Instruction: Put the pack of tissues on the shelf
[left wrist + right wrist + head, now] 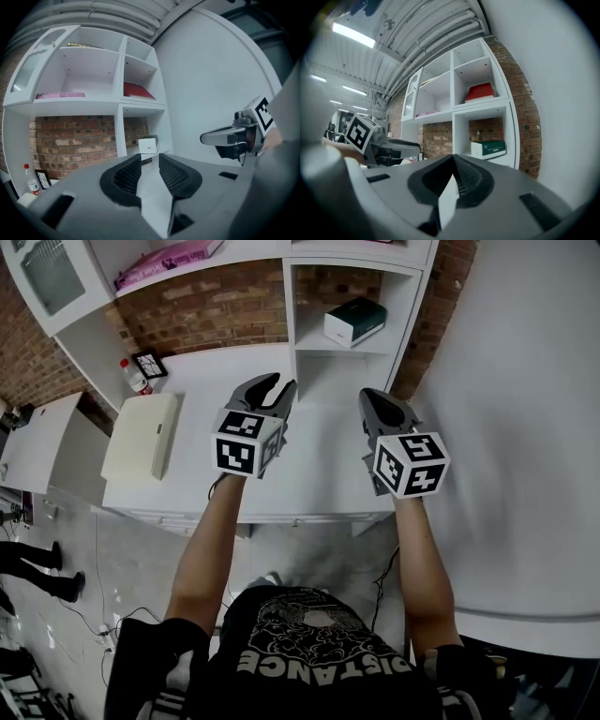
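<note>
The pack of tissues (354,322), a green and white box, lies in the lower right compartment of the white shelf unit (291,310); it also shows in the right gripper view (488,149) and end-on in the left gripper view (148,145). Both grippers hover over the white counter (309,474), short of the shelf. My left gripper (277,387) points at that compartment, its jaws a narrow gap apart with nothing between them (150,157). My right gripper (378,401) is level with it on the right, its jaws meeting at the tips and empty (453,158).
A pink pack (169,259) lies on the shelf above the brick recess, and a red item (479,91) in an upper compartment. A cream box (141,435), a red-capped bottle (134,377) and a small frame (150,364) stand on the counter's left. A white wall (525,381) closes the right.
</note>
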